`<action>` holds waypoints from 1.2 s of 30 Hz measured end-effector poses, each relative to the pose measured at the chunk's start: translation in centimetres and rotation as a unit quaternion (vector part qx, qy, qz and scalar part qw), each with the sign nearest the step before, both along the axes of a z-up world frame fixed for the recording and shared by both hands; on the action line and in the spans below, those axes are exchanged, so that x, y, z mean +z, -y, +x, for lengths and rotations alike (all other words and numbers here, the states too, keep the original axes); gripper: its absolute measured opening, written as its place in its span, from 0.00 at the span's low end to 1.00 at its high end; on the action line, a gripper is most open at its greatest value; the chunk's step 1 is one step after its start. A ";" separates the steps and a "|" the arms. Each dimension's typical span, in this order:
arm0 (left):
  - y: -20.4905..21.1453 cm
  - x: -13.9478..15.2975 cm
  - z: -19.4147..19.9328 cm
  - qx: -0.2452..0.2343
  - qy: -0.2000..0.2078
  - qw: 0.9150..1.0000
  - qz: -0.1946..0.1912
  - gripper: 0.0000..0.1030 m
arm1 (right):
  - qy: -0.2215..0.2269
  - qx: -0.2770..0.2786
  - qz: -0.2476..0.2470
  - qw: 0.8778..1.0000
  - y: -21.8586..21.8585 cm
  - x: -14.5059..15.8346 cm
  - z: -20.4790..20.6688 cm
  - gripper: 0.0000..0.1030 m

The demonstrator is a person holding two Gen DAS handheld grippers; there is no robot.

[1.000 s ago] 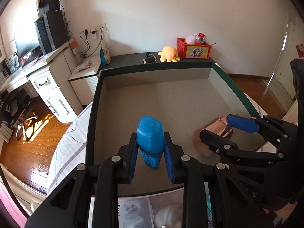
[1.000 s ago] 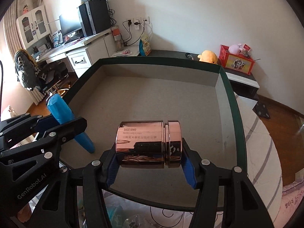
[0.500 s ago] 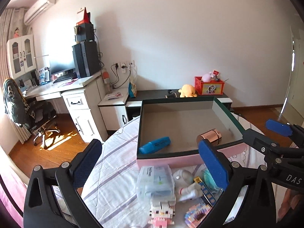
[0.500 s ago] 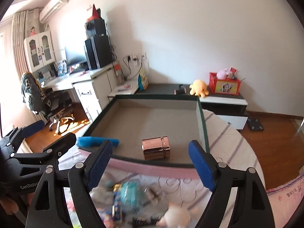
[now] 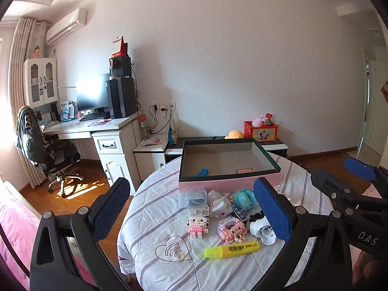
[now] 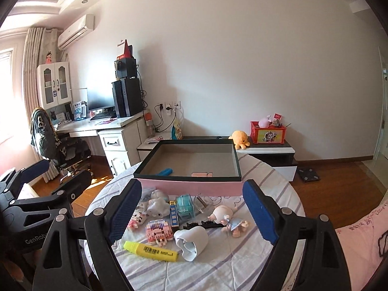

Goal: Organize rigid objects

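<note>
A pink box with a dark green rim stands at the far side of the round table. Inside lie a blue marker and a copper jar. In front of the box lie a yellow highlighter, pink brick figures, a white holder, a teal roll and a doll. My left gripper and right gripper are both open and empty, held back above the table's near side.
The table has a striped white cloth. A desk with a monitor and computer, a chair and a low cabinet with a red box and yellow plush stand by the wall. Wooden floor lies around.
Both grippers let go of the blue marker and copper jar inside the box, opened wide and pulled back and up, away from the box.
</note>
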State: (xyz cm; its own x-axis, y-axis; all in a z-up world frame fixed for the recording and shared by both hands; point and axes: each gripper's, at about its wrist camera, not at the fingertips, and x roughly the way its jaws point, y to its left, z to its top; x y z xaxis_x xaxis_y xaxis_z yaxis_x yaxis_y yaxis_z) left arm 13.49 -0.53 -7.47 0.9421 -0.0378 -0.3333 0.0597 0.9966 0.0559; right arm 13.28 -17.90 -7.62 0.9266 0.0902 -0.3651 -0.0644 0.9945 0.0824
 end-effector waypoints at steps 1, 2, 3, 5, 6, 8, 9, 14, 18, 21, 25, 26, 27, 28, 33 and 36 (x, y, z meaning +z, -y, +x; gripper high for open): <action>0.0 0.2 -0.6 0.000 0.005 1.000 -0.001 1.00 | 0.005 -0.003 -0.002 1.000 0.0 0.2 -0.7 0.84; 0.1 0.4 -1.2 0.001 0.009 1.000 -0.001 1.00 | 0.010 -0.004 -0.003 1.000 0.0 0.4 -1.3 0.84; 0.1 0.7 -1.7 0.001 0.014 1.000 0.000 1.00 | 0.013 -0.006 -0.004 1.000 0.0 0.7 -1.8 0.84; 0.1 1.0 -2.7 0.002 0.023 1.000 -0.002 1.00 | 0.022 -0.009 -0.005 1.000 0.1 1.1 -3.0 0.84; 0.3 1.1 -3.0 0.002 0.025 1.000 -0.002 1.00 | 0.026 -0.011 -0.006 1.000 0.1 1.3 -3.4 0.84; 0.2 1.3 -3.7 0.003 0.026 1.000 -0.004 1.00 | 0.031 -0.013 -0.006 0.999 0.1 1.7 -4.3 0.84; 0.2 1.5 -4.1 0.002 0.029 1.000 -0.005 1.00 | 0.033 -0.014 -0.007 0.999 -0.1 1.8 -4.7 0.84; 0.0 1.9 -4.8 0.002 0.037 0.999 -0.011 1.00 | 0.043 -0.015 -0.008 0.999 0.1 2.1 -6.1 0.84; 0.1 2.2 -5.3 0.004 0.043 0.999 -0.011 1.00 | 0.048 -0.017 -0.009 0.999 -0.3 2.5 -6.9 0.85; 0.1 2.1 -5.5 0.003 0.045 0.999 -0.010 1.00 | 0.050 -0.017 -0.009 0.999 -0.3 2.5 -7.1 0.84; 0.1 2.1 -5.6 0.004 0.045 0.999 -0.010 1.00 | 0.050 -0.017 -0.010 0.999 -0.3 2.5 -7.2 0.85; 0.1 2.0 -5.5 0.004 0.045 0.999 -0.010 1.00 | 0.050 -0.017 -0.010 0.999 -0.2 2.5 -7.2 0.85; 0.1 2.0 -5.5 0.004 0.044 0.999 -0.009 1.00 | 0.049 -0.017 -0.010 0.999 -0.2 2.5 -7.3 0.85; 0.1 2.0 -5.5 0.003 0.044 0.999 -0.010 1.00 | 0.047 -0.018 -0.010 0.999 -0.2 2.6 -7.2 0.85; 0.0 1.8 -5.5 0.004 0.040 0.999 -0.008 1.00 | 0.042 -0.018 -0.008 0.999 0.0 2.5 -6.7 0.85; -0.1 1.6 -5.0 0.003 0.032 0.999 -0.008 1.00 | 0.033 -0.017 -0.007 0.999 0.0 2.1 -6.0 0.85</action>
